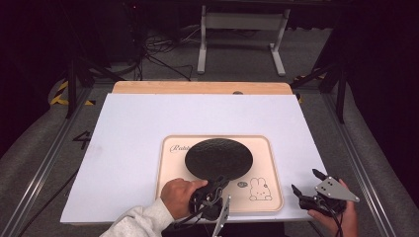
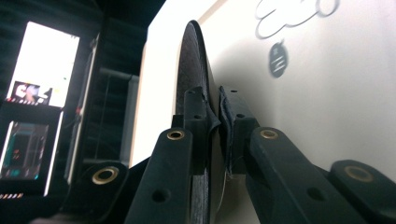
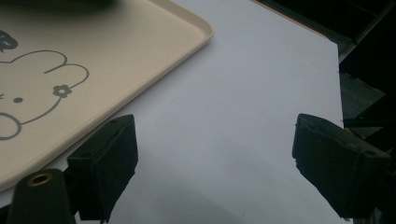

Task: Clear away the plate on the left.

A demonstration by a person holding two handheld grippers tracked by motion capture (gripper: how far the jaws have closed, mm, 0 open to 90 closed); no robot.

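One black round plate (image 1: 219,158) lies on one cream tray (image 1: 170,168), and the tray sits on the white sheet covering the table (image 1: 128,128). Two claws are at the near edge. The left claw (image 1: 221,181) grips the plate's near rim, its jaws pinched narrow on the edge. The right claw (image 1: 305,183) is held over the sheet just beside the tray's right side, jaws spread wide with nothing between them. One rabbit drawing (image 1: 260,189) marks the tray's near right corner.

The left gripper view shows the plate (image 2: 189,70) edge-on, clamped between padded fingertips (image 2: 225,112), which the high view cannot resolve. The right gripper view shows the tray's raised lip (image 3: 201,37) and bare sheet between the open right claw (image 3: 212,154).
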